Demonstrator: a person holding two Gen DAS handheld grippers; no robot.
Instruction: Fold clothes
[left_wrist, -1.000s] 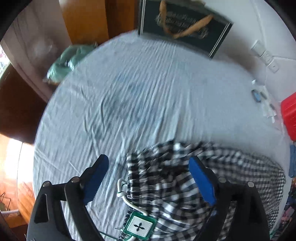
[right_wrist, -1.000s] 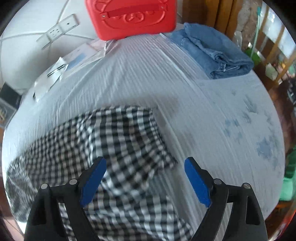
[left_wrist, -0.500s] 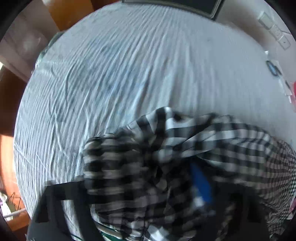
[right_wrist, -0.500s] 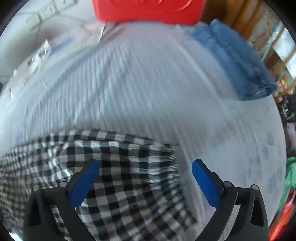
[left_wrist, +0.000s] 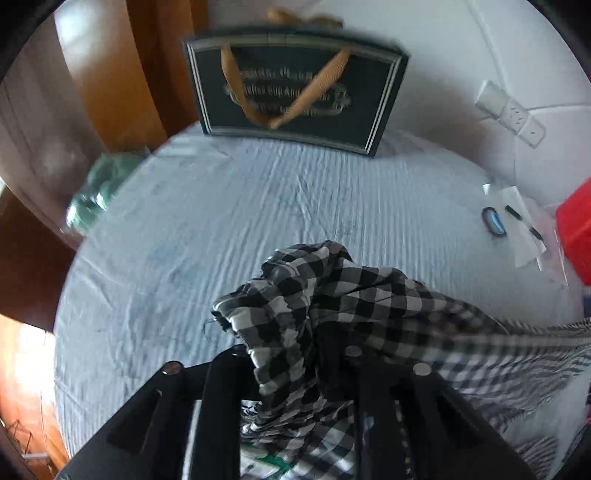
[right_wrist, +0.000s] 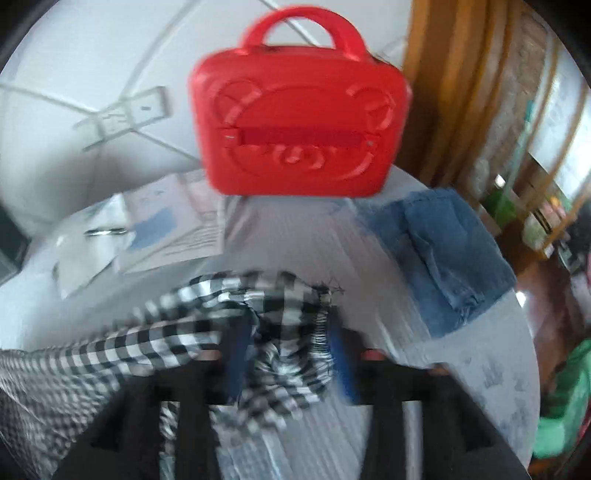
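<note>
Only the left camera shows the dark gift bag (left_wrist: 295, 88) with its orange ribbon handles, standing at the far edge of the bed (left_wrist: 221, 221) against the white wall. I cannot see what is in it. It also shows a green cloth (left_wrist: 98, 192) at the bed's left edge and a small round blue thing (left_wrist: 493, 221) lying beside some papers (left_wrist: 524, 232).

Only the right camera shows the whole red case (right_wrist: 299, 125), shut, with a bear face on its front and one handle on top. Beside it lies one folded pair of jeans (right_wrist: 443, 254). The papers (right_wrist: 170, 229) lie on its other side.

There is one checked shirt (left_wrist: 332, 302). Both grippers hold it up over the bed. The left gripper (left_wrist: 295, 354) is closed on a bunch of it. The right gripper (right_wrist: 288, 354) is blurry, but its blue pads (right_wrist: 341, 358) squeeze the shirt (right_wrist: 258, 314) too.
</note>
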